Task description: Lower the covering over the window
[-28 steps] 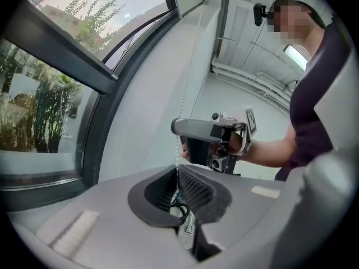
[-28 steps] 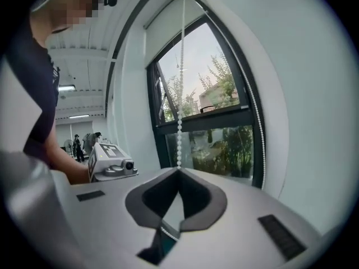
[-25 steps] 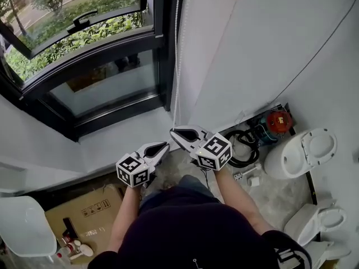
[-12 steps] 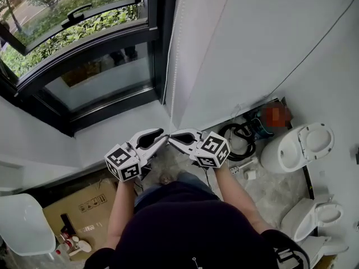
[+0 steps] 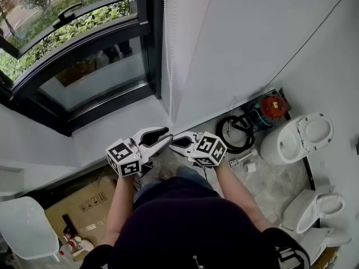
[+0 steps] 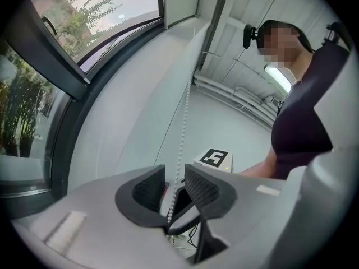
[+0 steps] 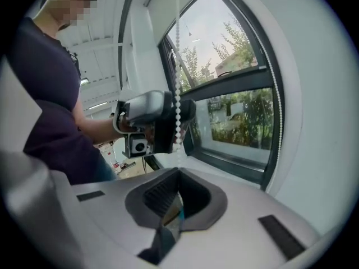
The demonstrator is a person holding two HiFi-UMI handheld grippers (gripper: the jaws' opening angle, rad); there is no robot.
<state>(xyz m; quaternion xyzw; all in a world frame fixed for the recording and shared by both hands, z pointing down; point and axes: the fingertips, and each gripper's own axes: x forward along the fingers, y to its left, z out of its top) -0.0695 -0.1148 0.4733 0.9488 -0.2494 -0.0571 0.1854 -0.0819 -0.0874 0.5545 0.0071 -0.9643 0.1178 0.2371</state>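
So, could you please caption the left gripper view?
Left gripper, jaws just opening, bead chain between them, beside the window.

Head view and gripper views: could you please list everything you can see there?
window: one, black frame, upper left
bead chain: one, white, hanging beside the window
toilets: two, white, floor at right
hose: one, black, coiled by the wall
cardboard box: one, brown, lower left
left gripper: one, white, jaws have just been opening, bead chain loose between them
right gripper: one, white, jaws shut on the bead chain
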